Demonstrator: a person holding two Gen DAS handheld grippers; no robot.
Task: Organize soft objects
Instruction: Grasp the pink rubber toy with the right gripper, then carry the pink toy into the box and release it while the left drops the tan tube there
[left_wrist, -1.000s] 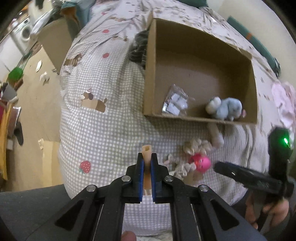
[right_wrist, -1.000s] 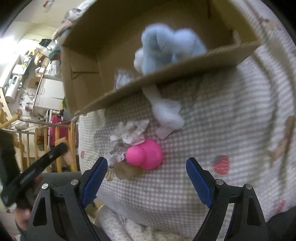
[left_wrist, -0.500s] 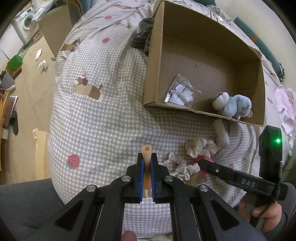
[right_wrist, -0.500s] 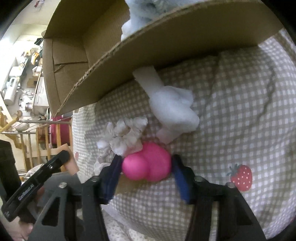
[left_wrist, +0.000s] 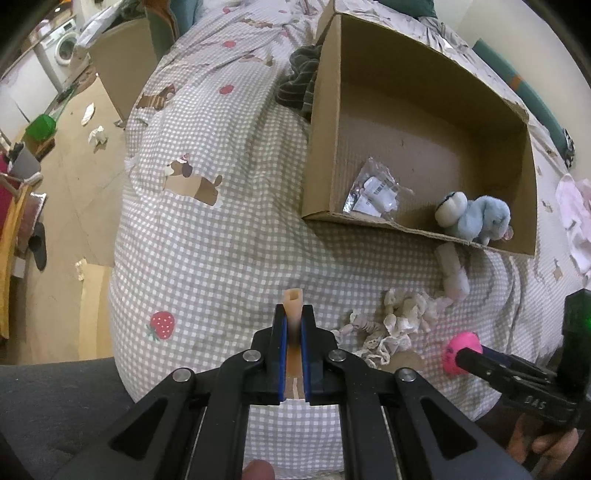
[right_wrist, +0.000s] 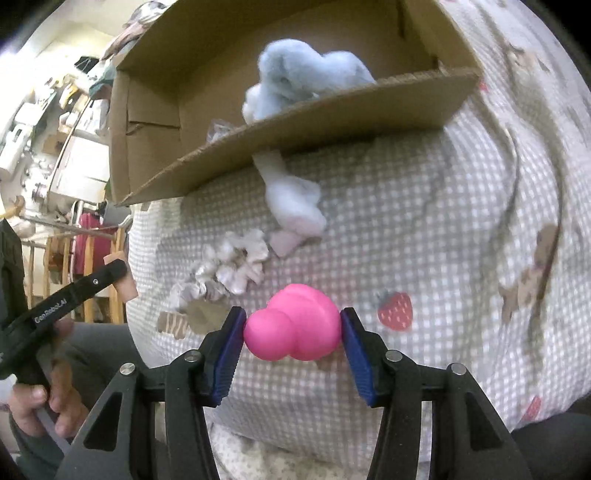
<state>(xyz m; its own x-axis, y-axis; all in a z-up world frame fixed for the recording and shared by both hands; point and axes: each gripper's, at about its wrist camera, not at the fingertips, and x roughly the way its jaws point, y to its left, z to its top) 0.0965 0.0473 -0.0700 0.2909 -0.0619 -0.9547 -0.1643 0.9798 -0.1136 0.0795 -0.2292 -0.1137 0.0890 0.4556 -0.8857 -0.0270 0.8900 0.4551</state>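
Note:
My right gripper (right_wrist: 292, 328) is shut on a pink squishy toy (right_wrist: 293, 328) and holds it above the checked bedspread (right_wrist: 424, 229); the toy also shows in the left wrist view (left_wrist: 460, 349). My left gripper (left_wrist: 293, 325) is shut on a thin beige strip (left_wrist: 293, 306) over the bed. A cardboard box (left_wrist: 321, 122) lies ahead with a blue plush (left_wrist: 476, 218) and a clear packet (left_wrist: 376, 190) inside. A white lace scrunchie (left_wrist: 402, 317) and a white fluffy piece (left_wrist: 452, 271) lie on the bed in front of the box.
A dark striped cloth (left_wrist: 297, 83) lies at the box's far left corner. Pink-white fabric (left_wrist: 574, 218) lies right of the box. The bed edge drops to a cluttered floor (left_wrist: 70, 147) on the left. The left handle shows in the right wrist view (right_wrist: 70, 295).
My right gripper closed on the pink toy and lifted it off the bedspread, back from the scrunchie. My left gripper stayed shut on the beige strip and shifted a little.

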